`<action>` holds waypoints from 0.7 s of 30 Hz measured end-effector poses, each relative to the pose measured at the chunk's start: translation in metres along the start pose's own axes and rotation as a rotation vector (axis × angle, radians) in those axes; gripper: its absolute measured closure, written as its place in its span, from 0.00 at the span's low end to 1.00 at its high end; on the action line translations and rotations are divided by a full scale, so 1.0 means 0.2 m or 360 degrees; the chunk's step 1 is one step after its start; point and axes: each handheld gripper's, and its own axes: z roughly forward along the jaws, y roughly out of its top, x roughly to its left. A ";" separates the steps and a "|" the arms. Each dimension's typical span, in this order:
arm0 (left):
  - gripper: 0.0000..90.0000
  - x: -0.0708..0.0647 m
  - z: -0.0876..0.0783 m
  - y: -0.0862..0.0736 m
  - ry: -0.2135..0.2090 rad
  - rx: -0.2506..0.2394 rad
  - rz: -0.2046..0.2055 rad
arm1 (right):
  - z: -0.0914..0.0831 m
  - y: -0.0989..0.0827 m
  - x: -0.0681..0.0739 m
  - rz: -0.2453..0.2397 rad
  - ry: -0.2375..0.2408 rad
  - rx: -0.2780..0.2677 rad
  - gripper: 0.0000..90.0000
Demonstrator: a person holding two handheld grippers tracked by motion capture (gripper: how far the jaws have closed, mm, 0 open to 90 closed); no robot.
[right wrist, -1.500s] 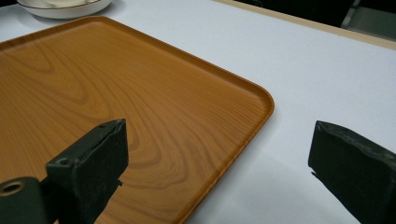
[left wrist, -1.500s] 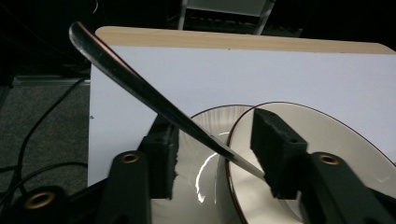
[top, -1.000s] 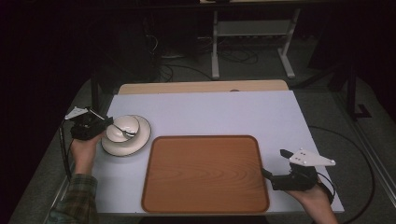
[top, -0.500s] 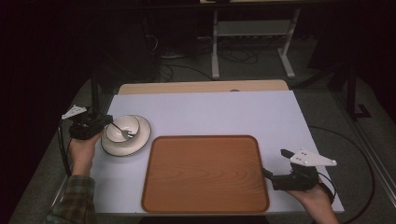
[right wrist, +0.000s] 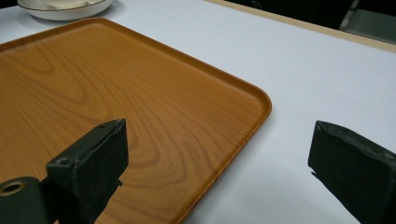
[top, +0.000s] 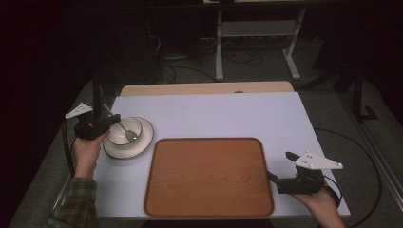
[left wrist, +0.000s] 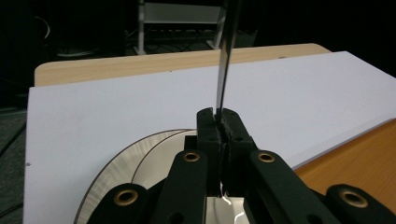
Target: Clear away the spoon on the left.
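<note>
A white bowl (top: 134, 126) stands on a white plate (top: 146, 141) at the table's left, with a metal spoon (top: 127, 134) lying in it. My left gripper (top: 113, 121) is at the bowl's left rim. Its jaws have just been closing and are now shut on the spoon's thin handle (left wrist: 224, 70), which rises straight up from the left gripper (left wrist: 219, 123) in the left gripper view. The plate (left wrist: 105, 179) lies under the jaws. My right gripper (top: 279, 166) stands open with nothing between its jaws, low by the right near corner of the wooden tray (top: 209, 175). That same open right gripper (right wrist: 219, 140) frames the tray (right wrist: 116, 84).
The bare tray lies in the middle of the white table top (top: 214, 111). A wooden strip (top: 204, 88) runs along the far edge. Beyond it are dark floor, cables and a metal stand (top: 256, 33). The plate (right wrist: 65, 9) lies far off in the right gripper view.
The left gripper has shut on the spoon handle and drawn slightly left and up at the bowl's rim. The right gripper has stayed where it was.
</note>
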 end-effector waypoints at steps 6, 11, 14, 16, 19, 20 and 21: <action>0.98 0.00 0.00 0.00 0.0006 -0.0004 0.0022 | 0.00 0.00 0.00 -0.0003 0.0002 0.0000 0.05; 0.98 -0.01 -0.02 0.01 0.0032 -0.0032 0.0040 | 0.00 0.00 0.00 -0.0003 0.0002 0.0000 0.05; 0.98 -0.01 -0.04 0.02 0.0038 -0.0048 0.0051 | 0.00 0.00 0.00 -0.0001 0.0000 -0.0001 0.05; 0.98 -0.01 -0.05 0.03 0.0043 -0.0056 0.0055 | 0.00 0.00 0.00 0.0001 -0.0001 -0.0001 0.05; 0.98 -0.02 -0.06 0.03 0.0048 -0.0064 0.0061 | 0.00 0.00 0.00 0.0000 -0.0001 -0.0001 0.05; 0.98 -0.02 -0.07 0.04 0.0046 -0.0065 0.0063 | 0.00 0.00 0.00 0.0001 -0.0001 -0.0002 0.05; 0.98 -0.02 -0.07 0.04 0.0045 -0.0068 0.0067 | 0.00 0.00 0.00 0.0001 -0.0001 -0.0002 0.05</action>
